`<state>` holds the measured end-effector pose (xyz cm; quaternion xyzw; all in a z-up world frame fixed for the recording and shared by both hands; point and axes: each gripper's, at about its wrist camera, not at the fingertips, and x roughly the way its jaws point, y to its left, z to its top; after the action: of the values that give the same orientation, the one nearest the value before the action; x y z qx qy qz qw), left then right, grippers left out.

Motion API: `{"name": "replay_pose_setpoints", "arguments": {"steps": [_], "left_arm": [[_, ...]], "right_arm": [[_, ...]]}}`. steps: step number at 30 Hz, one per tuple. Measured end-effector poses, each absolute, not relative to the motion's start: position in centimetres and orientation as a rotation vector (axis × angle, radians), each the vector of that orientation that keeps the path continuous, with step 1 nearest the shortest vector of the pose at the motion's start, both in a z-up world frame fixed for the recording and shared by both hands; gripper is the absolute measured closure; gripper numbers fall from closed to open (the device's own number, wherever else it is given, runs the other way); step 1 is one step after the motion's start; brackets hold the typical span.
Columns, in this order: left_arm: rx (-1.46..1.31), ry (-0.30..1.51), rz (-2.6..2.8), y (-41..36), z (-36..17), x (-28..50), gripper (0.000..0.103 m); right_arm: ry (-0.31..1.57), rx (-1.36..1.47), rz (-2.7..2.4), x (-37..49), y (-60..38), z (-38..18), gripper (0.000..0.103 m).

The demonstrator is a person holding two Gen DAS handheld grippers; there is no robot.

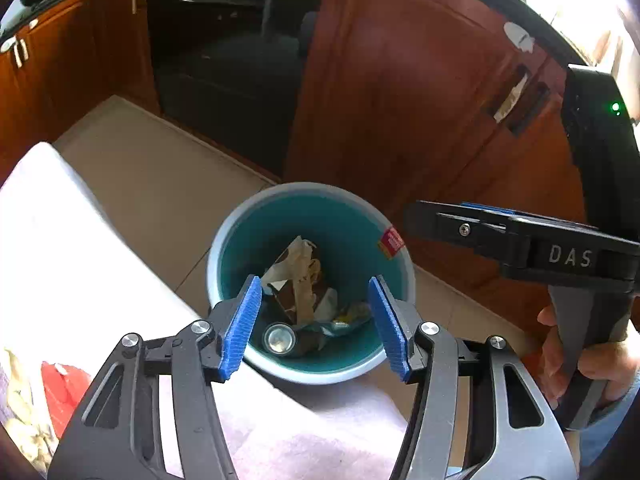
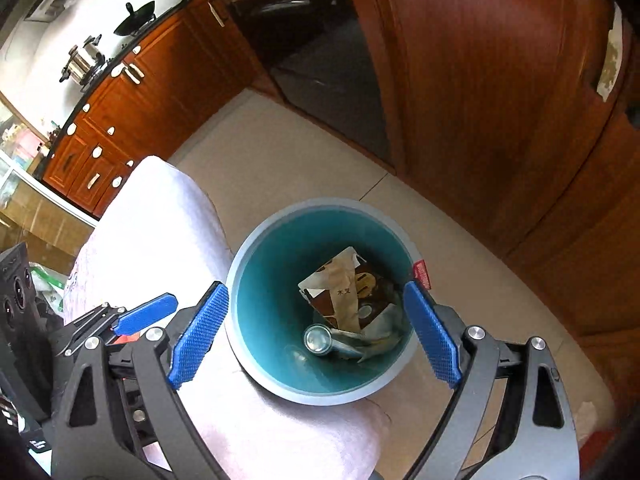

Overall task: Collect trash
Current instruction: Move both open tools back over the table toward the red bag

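A teal bin (image 1: 236, 232) (image 2: 276, 260) stands on the tiled floor beside a white-covered table. Inside it lie a metal can (image 1: 279, 339) (image 2: 318, 339), paper wrappers (image 1: 298, 268) (image 2: 344, 284) and other crumpled trash. My left gripper (image 1: 316, 324) is open and empty, hovering above the bin's mouth. My right gripper (image 2: 316, 334) is also open and empty above the bin. In the left wrist view the right gripper (image 1: 472, 226) shows side-on at the right, held by a hand. In the right wrist view the left gripper's fingertips (image 2: 148, 314) show at the left.
The white-covered table (image 1: 72, 248) (image 2: 160, 232) lies left of the bin; red and pale packaging (image 1: 60, 384) sits on it at the lower left. Wooden cabinets (image 1: 420, 100) (image 2: 500, 100) and a dark oven (image 1: 228, 72) stand behind. Beige floor tiles (image 2: 288, 160) surround the bin.
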<state>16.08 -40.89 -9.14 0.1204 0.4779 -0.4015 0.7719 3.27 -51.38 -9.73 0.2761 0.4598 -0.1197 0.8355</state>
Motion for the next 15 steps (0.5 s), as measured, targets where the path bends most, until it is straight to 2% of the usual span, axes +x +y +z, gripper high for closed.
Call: {"name": "replay_pose_setpoints", "arguments": {"steps": [1,3,15], "left_arm": [[0.254,1.040,-0.865,-40.6,-9.0,16.1,0.037],[0.235,1.038,-0.851,-40.1,-8.7,16.1,0.031],[0.225,1.036,-0.772,-34.0,-7.1,14.3,0.028]], "right_arm": [[0.976,0.580,-0.252,3.3,-51.2,-9.7,0.018],[0.981,0.581,-0.247,3.4,-50.9,-9.6,0.018],[1.000,0.568,-0.174,3.5,-46.7,-9.3,0.018]]}}
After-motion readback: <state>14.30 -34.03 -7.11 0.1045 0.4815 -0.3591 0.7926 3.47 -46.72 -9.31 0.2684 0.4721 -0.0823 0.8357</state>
